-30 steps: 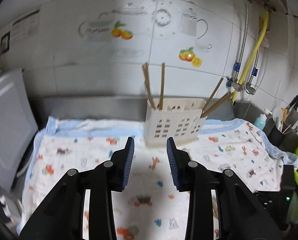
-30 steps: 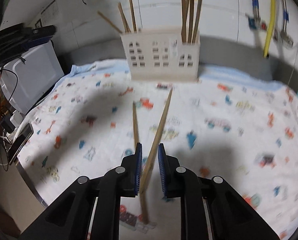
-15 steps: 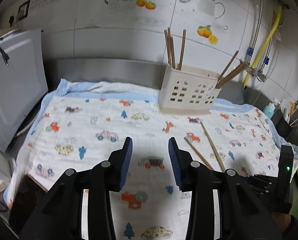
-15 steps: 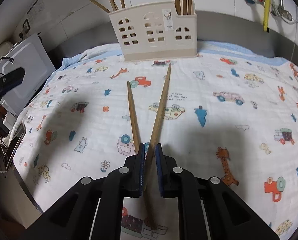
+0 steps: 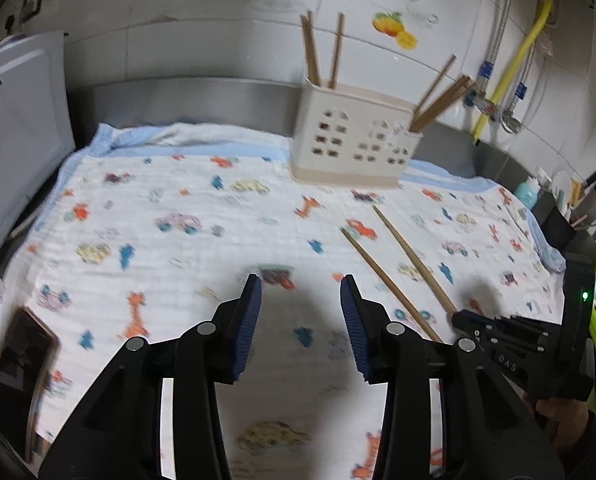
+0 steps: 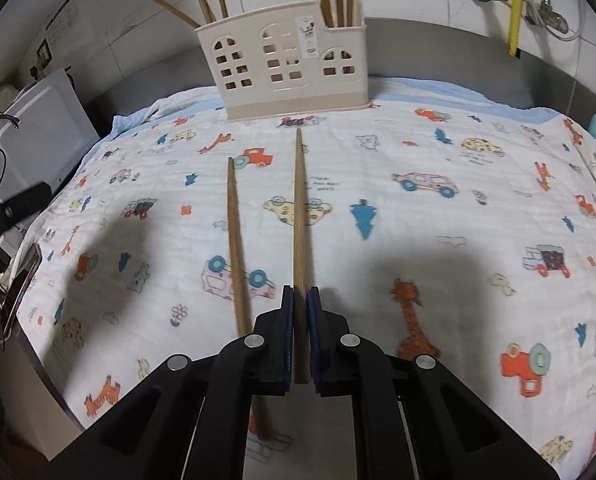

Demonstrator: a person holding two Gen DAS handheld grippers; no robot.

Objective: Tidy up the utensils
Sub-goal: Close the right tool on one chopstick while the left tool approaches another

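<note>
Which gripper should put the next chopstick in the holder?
The right gripper. It is already shut on a chopstick that points toward the holder. The left gripper is open, holds nothing, and sits off to the side.

Home kitchen: tiled wall [image 5: 217, 48], chopstick caddy [image 6: 285, 64].

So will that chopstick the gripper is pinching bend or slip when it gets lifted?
Probably stays stiff: the held chopstick looks like straight wood. The right gripper pinches only its thick end, so its tip might sag or swivel. It looks thin, so likely light.
</note>
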